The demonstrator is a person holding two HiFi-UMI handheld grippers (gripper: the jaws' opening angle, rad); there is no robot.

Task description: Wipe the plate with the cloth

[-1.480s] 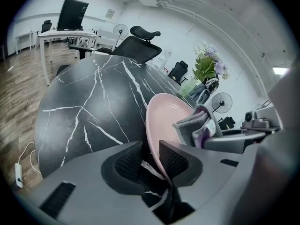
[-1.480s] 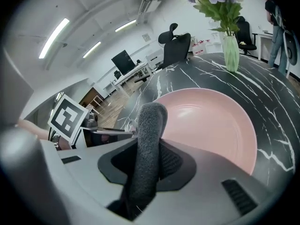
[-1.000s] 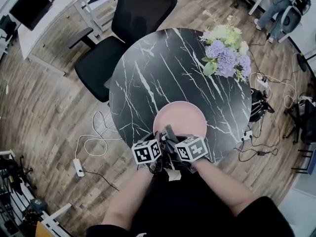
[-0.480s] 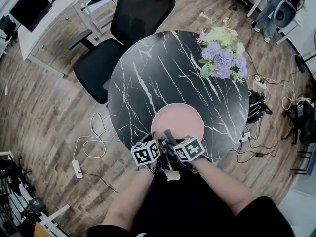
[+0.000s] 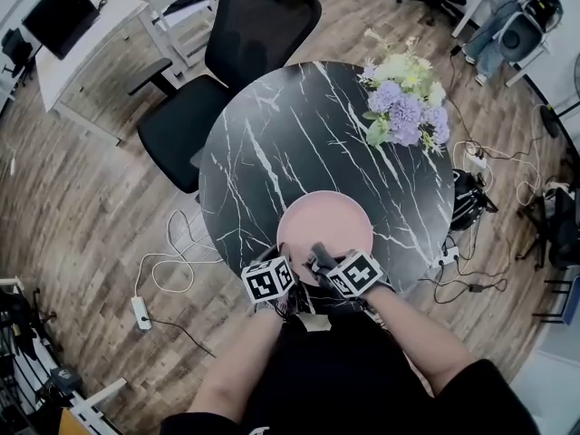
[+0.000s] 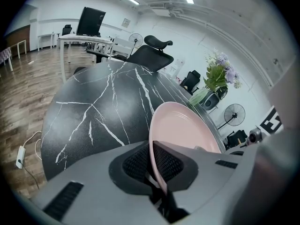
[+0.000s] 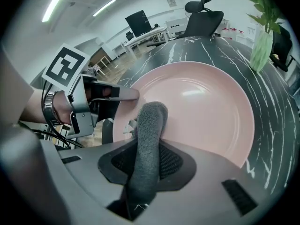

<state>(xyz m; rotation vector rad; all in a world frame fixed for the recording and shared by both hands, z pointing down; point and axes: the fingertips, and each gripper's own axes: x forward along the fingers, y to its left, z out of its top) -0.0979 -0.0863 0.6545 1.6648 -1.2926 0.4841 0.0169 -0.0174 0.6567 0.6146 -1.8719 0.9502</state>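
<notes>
A pink plate [image 5: 326, 220] lies near the front edge of the round black marble table [image 5: 272, 143]. My left gripper [image 5: 292, 281] is shut on the plate's near left rim [image 6: 157, 168], which runs edge-on between its pads; its jaws have just been closing. My right gripper [image 5: 319, 259] is shut on a folded grey cloth [image 7: 146, 144], whose rounded end reaches over the plate's [image 7: 197, 107] near rim. From the right gripper view the left gripper [image 7: 119, 93] pinches the rim at the left.
A vase of purple and white flowers [image 5: 408, 102] stands at the table's far right. A black office chair [image 5: 240, 34] sits behind the table. Cables and a power strip [image 5: 140, 311] lie on the wooden floor at the left.
My right gripper has shifted right and rolled, carrying the cloth over the plate's near rim. The left gripper has stayed at the rim.
</notes>
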